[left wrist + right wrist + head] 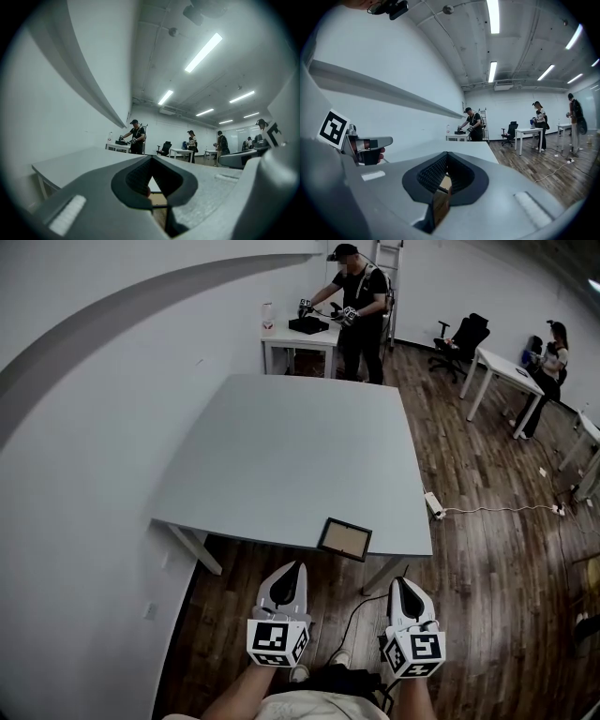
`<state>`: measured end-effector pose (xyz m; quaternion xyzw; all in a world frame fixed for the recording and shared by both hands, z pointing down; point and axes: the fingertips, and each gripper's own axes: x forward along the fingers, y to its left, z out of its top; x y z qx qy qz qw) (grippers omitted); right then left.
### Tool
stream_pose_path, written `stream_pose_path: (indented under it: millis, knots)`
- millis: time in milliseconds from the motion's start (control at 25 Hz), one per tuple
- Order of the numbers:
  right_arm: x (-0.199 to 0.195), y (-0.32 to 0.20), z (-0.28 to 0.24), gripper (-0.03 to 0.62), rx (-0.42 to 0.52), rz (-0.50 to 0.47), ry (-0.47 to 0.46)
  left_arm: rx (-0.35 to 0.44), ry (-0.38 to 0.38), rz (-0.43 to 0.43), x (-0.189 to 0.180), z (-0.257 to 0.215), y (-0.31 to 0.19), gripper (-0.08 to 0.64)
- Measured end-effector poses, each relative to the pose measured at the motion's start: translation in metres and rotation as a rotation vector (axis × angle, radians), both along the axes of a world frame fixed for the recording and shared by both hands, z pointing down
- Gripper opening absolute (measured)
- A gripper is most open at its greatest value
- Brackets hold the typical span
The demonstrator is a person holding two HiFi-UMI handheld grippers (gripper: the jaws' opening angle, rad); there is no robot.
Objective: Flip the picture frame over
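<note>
The left gripper and right gripper are alike: smooth pale grey tapering shells, each with a black teardrop inset on top, dark ribbed pads inside, and a rear cube bearing black-and-white square markers (one per face)

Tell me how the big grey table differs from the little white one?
The grey table is bigger and grey-topped; the white table is smaller and white. The grey table holds only a picture frame; a person works at the white table. Both have white legs.
</note>
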<state>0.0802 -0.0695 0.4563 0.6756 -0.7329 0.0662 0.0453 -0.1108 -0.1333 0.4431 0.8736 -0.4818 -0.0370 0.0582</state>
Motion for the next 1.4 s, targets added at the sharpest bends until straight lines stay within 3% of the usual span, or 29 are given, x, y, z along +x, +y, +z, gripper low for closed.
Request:
stream_pose_path:
  millis: [640, 920, 1080, 1240, 1400]
  knots:
    - [0.078, -0.103, 0.016, 0.026, 0.007, -0.105, -0.125, 0.054, -0.061, -0.087, 0.082, -0.02, -0.079, 0.0]
    - [0.076, -0.122, 0.044, 0.026, -0.068, -0.155, -0.194, 0.068, -0.076, -0.075, 0.097, -0.02, -0.095, 0.0]
    - [0.056, -0.13, 0.079, 0.026, -0.187, -0.236, -0.313, 0.068, -0.067, -0.058, 0.098, -0.02, -0.104, 0.0]
    - [0.043, -0.134, 0.131, 0.026, -0.339, -0.285, -0.525, 0.065, -0.064, -0.037, 0.097, -0.018, -0.11, 0.0]
    - [0.04, -0.136, 0.178, 0.1, -0.454, -0.307, -0.74, 0.052, -0.06, -0.022, 0.094, -0.011, -0.115, 0.0]
